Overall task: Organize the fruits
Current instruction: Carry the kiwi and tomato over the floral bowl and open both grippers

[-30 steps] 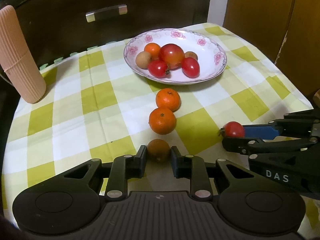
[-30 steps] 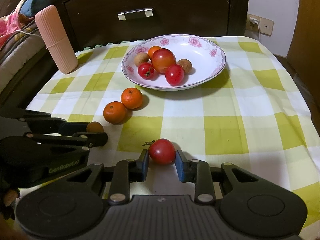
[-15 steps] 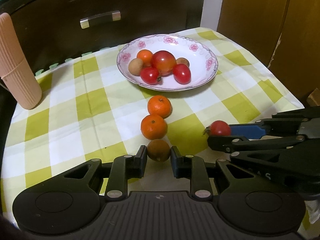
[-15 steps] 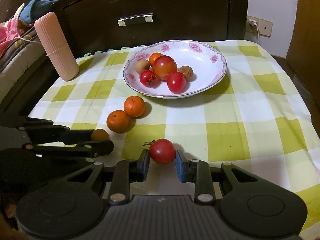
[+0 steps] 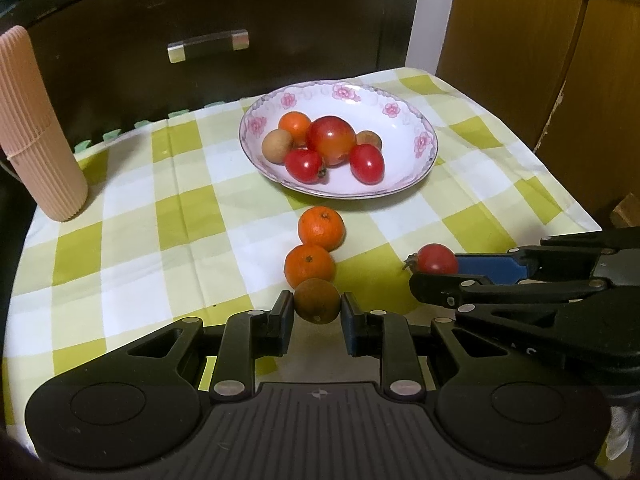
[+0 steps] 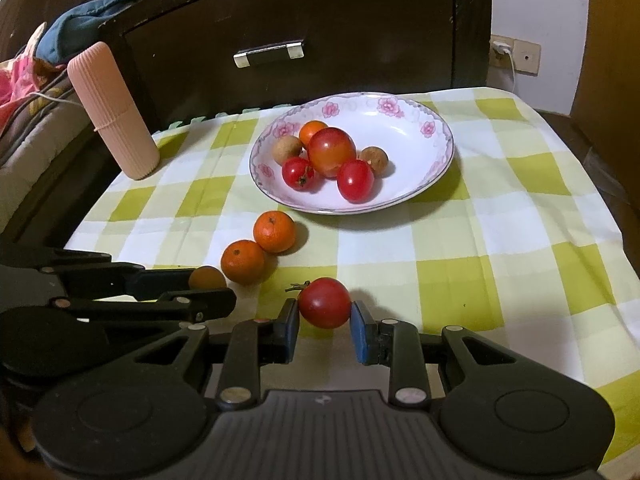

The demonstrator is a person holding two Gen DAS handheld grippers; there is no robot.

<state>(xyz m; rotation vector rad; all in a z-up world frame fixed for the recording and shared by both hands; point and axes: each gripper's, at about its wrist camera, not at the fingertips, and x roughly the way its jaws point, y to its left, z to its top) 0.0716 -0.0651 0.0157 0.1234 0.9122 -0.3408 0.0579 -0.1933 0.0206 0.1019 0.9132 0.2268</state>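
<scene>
The left gripper [image 5: 317, 307] squeezes one brown longan [image 5: 317, 301] and the right gripper [image 6: 325, 312] squeezes one tomato [image 6: 324, 302], both low over the checked cloth [image 5: 192, 216]. Two tangerines [image 5: 321, 228] sit beside them. The flowered bowl [image 5: 416, 168] holds six fruits: three tomatoes, two longans and one tangerine.

On the table [image 5: 132, 236], the bowl [image 5: 416, 168] sat behind two oranges [image 5: 321, 228]. My left tongs [image 5: 316, 314] gripped a longan [image 5: 317, 300] before them; my right tongs [image 6: 325, 320] clasped a tomato [image 6: 324, 302].
</scene>
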